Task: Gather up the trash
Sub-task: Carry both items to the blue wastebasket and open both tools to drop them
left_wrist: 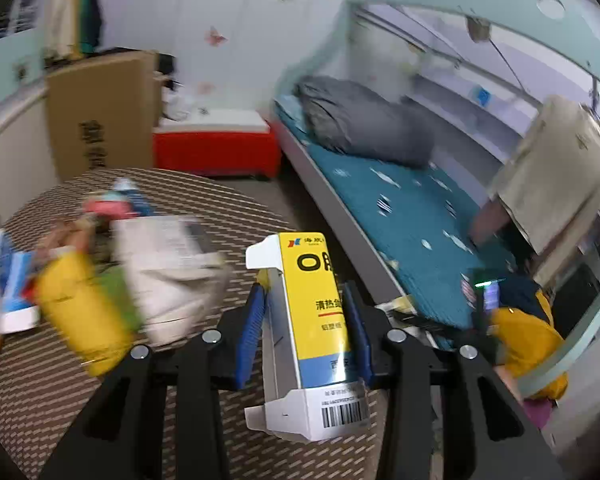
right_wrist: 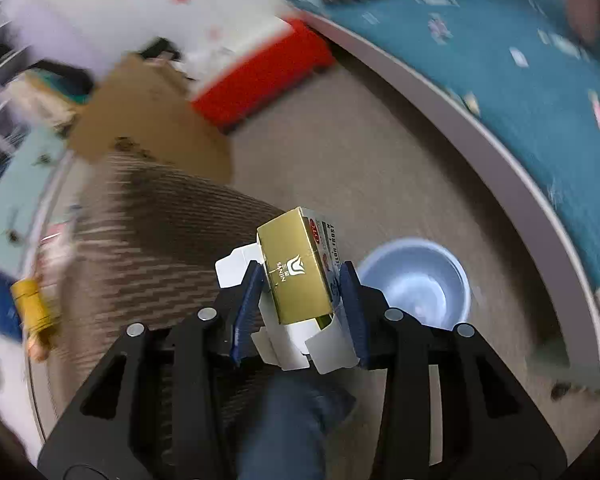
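My left gripper (left_wrist: 305, 300) is shut on a tall yellow, blue and white carton (left_wrist: 316, 328) with a barcode, held above the round woven table (left_wrist: 240, 208). More trash lies on the table to the left: a yellow bag (left_wrist: 80, 312), a crumpled white bag (left_wrist: 172, 276) and a blue-white package (left_wrist: 12, 284). My right gripper (right_wrist: 302, 284) is shut on a gold and white carton (right_wrist: 296, 276), held near the table's edge, above the floor. A pale blue bin (right_wrist: 416, 284) stands on the floor just right of it.
A bed with a teal sheet (left_wrist: 400, 216) and a grey pillow (left_wrist: 360, 124) runs along the right. A red cooler (left_wrist: 216, 148) and a large cardboard box (left_wrist: 100, 116) stand by the far wall. Beige floor (right_wrist: 360, 184) lies between table and bed.
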### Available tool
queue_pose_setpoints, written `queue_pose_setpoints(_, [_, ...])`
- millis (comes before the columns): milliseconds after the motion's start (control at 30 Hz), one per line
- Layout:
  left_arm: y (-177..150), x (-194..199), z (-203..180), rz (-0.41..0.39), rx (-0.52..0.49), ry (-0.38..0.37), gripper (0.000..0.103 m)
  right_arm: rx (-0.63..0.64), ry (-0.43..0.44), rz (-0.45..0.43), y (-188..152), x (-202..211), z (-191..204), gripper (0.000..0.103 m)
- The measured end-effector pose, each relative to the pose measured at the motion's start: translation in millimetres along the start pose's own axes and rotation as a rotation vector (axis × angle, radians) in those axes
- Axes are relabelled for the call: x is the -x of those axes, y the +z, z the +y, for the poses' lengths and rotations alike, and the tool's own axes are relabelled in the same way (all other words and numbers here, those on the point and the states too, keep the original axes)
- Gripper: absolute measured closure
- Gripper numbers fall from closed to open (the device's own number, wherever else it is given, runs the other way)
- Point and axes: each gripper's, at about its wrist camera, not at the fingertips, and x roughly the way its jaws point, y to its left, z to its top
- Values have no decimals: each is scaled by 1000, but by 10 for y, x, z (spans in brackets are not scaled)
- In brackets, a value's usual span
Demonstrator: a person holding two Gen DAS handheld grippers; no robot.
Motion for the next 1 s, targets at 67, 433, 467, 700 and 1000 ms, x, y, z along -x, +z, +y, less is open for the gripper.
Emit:
queue_pose_setpoints(67, [47, -252, -188, 35, -31, -25, 64, -67, -9, 52, -15, -347, -280, 63])
queue_pose_setpoints(433, [-122, -1739, -1266, 281, -205, -84, 64, -384, -6, 97, -131, -1080, -1253, 14])
queue_pose_setpoints(467, [-164, -1832, -1312, 300, -219, -82, 64, -398, -12, 66, -144, -943, -1309, 14])
queue_pose_setpoints(700, [-450, -2672, -1558, 448, -291, 1, 57, -418, -14, -123, -146, -40, -1531, 11])
queue_pose_setpoints(1000, [-547, -2937, -1546, 500, -340, 80, 12, -360, -37, -201, -217, 468, -1414, 6])
